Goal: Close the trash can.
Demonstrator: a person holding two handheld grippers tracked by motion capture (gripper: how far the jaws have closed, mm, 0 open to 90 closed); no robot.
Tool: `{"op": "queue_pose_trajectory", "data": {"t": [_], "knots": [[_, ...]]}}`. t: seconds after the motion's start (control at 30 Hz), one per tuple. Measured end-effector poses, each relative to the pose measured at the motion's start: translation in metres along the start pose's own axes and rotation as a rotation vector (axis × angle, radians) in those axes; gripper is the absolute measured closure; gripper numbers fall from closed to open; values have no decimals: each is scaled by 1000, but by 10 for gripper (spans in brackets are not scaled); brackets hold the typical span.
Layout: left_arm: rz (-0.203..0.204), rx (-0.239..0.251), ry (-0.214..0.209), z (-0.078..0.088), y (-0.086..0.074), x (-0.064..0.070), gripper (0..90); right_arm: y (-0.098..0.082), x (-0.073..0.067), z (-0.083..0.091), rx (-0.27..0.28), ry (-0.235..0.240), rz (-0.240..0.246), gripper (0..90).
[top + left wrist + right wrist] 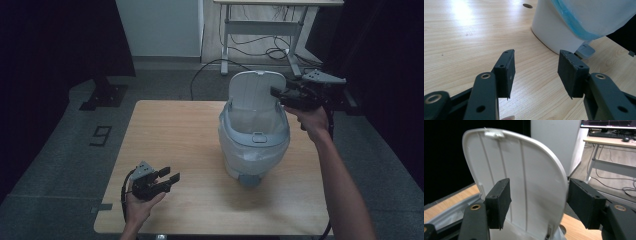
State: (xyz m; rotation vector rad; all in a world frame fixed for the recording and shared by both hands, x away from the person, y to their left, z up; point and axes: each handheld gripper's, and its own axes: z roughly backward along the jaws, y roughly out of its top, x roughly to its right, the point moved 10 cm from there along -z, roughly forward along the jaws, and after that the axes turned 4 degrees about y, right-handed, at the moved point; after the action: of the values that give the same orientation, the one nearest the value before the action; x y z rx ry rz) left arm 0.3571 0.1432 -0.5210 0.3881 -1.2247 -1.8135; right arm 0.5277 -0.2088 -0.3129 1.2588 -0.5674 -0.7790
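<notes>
Straddling the raised lid [524, 182] of a lined pedal bin [254, 145], the right gripper [278, 96] holds its jaws apart, gripping nothing.

A lab or office: black curtains [60, 40], a desk [610, 141] with keyboard, loose cables [260, 50].

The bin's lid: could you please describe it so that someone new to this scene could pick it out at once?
On the wooden table stands a white bin lined with a pale plastic bag. At the bin's far rim the lid stands upright, with the right tool at its edge. It is the rounded, light grey panel with raised ribs down its inner face.
</notes>
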Motion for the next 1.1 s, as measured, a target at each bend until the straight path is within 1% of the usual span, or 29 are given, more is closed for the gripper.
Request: {"op": "queue_pose_trajectory", "data": {"t": [0.13, 0.33, 0.53, 0.7, 0.87, 0.93, 0.97, 1.1], "knots": [[2, 0, 0, 0, 0, 0, 479, 2, -2, -2, -9, -8, 6, 340], [-1, 2, -1, 1, 0, 0, 480, 0, -3, 2, -20, 7, 16, 368], [4, 4, -4, -1, 1, 1, 480, -6, -12, 14, -32, 54, 40, 358], [9, 6, -6, -1, 1, 2, 480, -15, -24, 24, -70, 89, 99, 309], [14, 9, -10, -1, 1, 3, 481, -29, -36, 34, -100, 120, 140, 262], [13, 8, -10, -1, 1, 3, 481, -38, -42, 38, -117, 141, 149, 242], [12, 7, -11, -1, 0, 4, 481, -38, -42, 38, -117, 141, 149, 242], [11, 7, -11, -2, 0, 5, 481, -47, -49, 42, -121, 177, 139, 232]]}}
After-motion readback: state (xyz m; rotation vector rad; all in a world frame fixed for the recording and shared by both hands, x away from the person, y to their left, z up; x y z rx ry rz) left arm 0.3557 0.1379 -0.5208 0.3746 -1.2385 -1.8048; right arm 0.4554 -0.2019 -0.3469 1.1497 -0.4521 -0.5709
